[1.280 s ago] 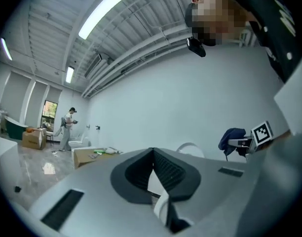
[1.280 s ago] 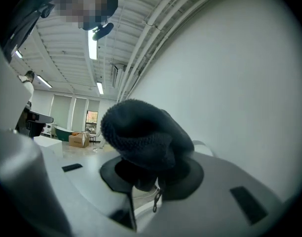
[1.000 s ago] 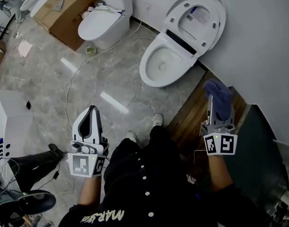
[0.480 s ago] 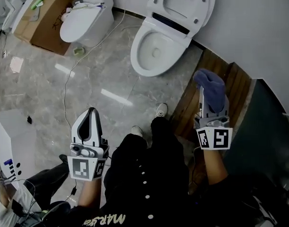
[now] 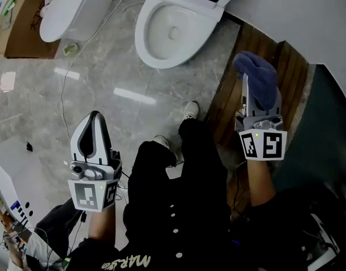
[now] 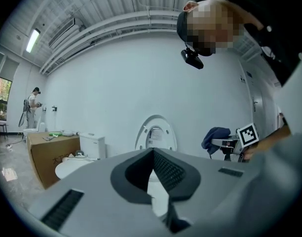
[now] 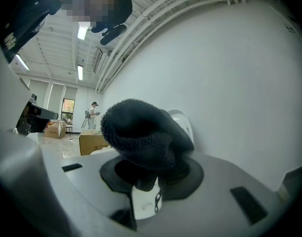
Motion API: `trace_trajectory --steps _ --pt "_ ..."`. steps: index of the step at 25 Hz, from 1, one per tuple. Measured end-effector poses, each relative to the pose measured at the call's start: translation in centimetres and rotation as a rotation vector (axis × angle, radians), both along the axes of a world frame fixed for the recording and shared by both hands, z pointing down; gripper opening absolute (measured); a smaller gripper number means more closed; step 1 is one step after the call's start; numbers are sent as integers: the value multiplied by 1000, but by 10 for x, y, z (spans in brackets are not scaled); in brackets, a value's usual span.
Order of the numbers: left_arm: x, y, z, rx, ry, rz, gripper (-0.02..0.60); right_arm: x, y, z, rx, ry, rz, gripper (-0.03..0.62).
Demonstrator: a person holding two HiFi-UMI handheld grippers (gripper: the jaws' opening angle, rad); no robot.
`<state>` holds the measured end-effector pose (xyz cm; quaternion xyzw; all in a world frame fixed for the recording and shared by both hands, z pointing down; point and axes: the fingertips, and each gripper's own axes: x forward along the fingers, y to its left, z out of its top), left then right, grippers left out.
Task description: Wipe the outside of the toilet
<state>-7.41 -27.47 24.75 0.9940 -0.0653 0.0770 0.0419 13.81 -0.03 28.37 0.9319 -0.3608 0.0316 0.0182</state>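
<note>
A white toilet (image 5: 167, 30) with its lid raised stands against the wall at the top of the head view; its upright lid (image 6: 155, 135) shows in the left gripper view. My right gripper (image 5: 253, 92) is shut on a dark blue cloth (image 5: 258, 78), held over the wooden strip to the right of the bowl. In the right gripper view the cloth (image 7: 141, 132) bulges out of the jaws and hides most of the toilet. My left gripper (image 5: 94, 130) is shut and holds nothing, low at the left over the marble floor.
A second white toilet (image 5: 68, 13) and a cardboard box (image 5: 20, 24) stand at the upper left. A cable (image 5: 77, 66) trails across the floor. A white cabinet (image 5: 3, 191) sits at the lower left. Another person (image 6: 32, 105) stands far off.
The head view has shifted toward the toilet, which now sits at the frame's top edge. Both grippers keep their hold; the right one with the cloth has risen slightly in view.
</note>
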Motion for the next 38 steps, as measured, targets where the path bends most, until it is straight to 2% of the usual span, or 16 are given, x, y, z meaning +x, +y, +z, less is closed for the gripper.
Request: trace_trajectory --steps 6,8,17,28,38 --pt "23 16 75 13 3 115 11 8 15 74 -28 -5 33 97" --pt "29 16 105 13 -4 129 11 11 17 101 -40 -2 43 97" --pt "52 21 217 15 -2 163 11 27 21 209 -34 -12 51 97" --pt "80 15 331 54 81 180 11 41 11 341 -34 -37 -30 97" --pt "85 3 388 48 116 151 11 44 -13 395 -5 -35 -84 97"
